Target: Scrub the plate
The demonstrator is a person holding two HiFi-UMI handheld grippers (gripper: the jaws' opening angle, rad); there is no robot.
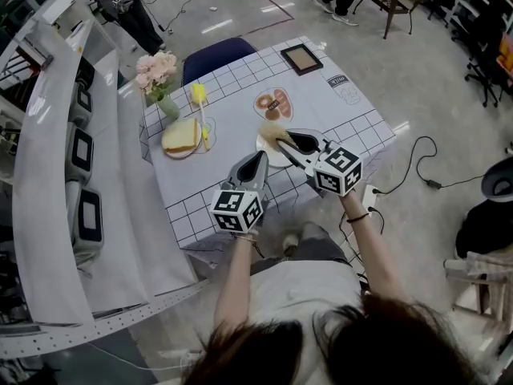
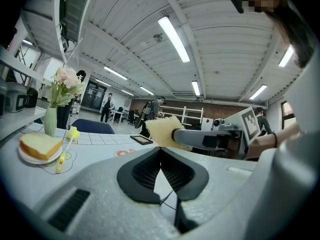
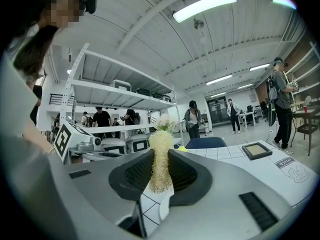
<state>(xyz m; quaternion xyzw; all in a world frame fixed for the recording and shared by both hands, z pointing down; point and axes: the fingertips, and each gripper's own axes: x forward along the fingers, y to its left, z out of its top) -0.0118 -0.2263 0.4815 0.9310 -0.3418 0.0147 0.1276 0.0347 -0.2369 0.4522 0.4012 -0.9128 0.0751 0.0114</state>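
A white plate (image 1: 273,154) lies on the checked tablecloth near the table's front edge. My right gripper (image 1: 281,142) is shut on a pale yellow fibrous sponge (image 1: 272,131), held just over the plate's far side. That sponge (image 3: 160,156) stands upright between the right gripper's (image 3: 160,153) jaws. My left gripper (image 1: 260,156) is at the plate's near-left rim with its jaws (image 2: 160,150) closed tip to tip. I cannot tell whether it touches the rim. In the left gripper view the sponge (image 2: 161,130) sits right above my tips. The plate is hidden in that view.
A bread slice on a small plate (image 1: 182,136), a yellow brush (image 1: 200,112) and a vase of pink flowers (image 1: 157,76) stand at the table's left. A printed food mat (image 1: 273,104) and a picture frame (image 1: 301,58) lie farther back. Shelving (image 1: 48,183) runs along the left.
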